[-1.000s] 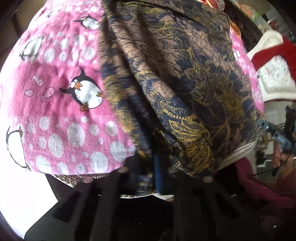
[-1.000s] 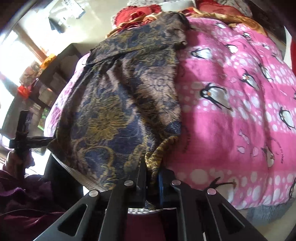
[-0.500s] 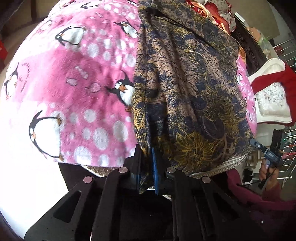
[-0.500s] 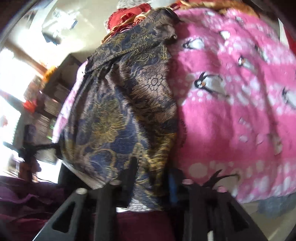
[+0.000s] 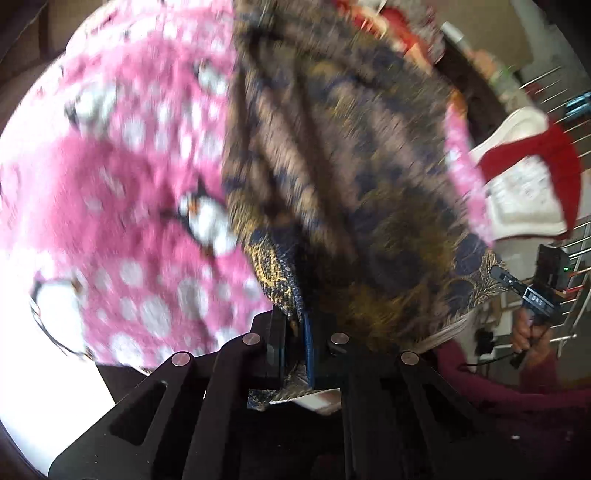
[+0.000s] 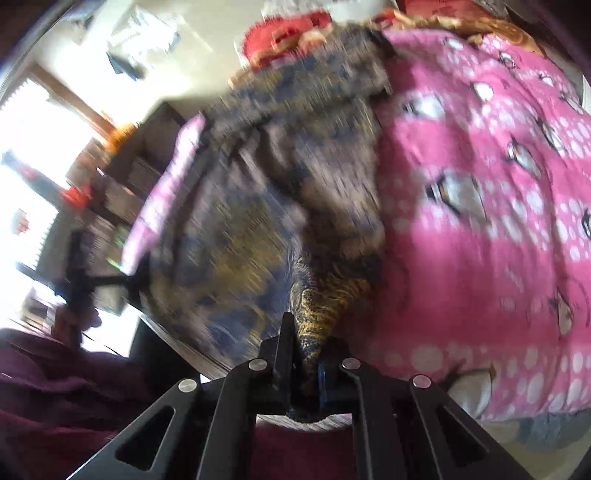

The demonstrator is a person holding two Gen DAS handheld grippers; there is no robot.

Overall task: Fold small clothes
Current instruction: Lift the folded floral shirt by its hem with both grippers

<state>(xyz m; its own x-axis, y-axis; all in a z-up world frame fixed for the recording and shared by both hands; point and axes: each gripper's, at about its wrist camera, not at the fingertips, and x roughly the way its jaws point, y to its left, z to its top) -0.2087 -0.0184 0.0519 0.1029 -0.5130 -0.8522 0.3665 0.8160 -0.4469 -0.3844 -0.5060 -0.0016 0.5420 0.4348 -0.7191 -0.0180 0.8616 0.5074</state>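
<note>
A dark blue, brown and gold patterned garment [image 5: 351, 177] lies stretched along a pink penguin-print blanket [image 5: 122, 206]. My left gripper [image 5: 295, 332] is shut on the garment's near left corner. In the right wrist view the same garment [image 6: 266, 206] runs away from me, and my right gripper [image 6: 306, 354] is shut on its near right corner, pinching a gold fold. Both views are blurred by motion. The other hand-held gripper [image 5: 532, 295] shows at the right edge of the left wrist view.
The pink blanket [image 6: 480, 221] covers the bed. Red and white cloth [image 5: 524, 184] hangs at the right in the left wrist view. Red and gold cloth [image 6: 288, 33] lies at the bed's far end. Dark shelves [image 6: 122, 177] stand left. My maroon sleeve [image 6: 55, 387] is at bottom left.
Both grippers have closed tight on the garment's near corners and are pulling it; the cloth has bunched and lifted at the jaws, and the views have shifted with fast motion.
</note>
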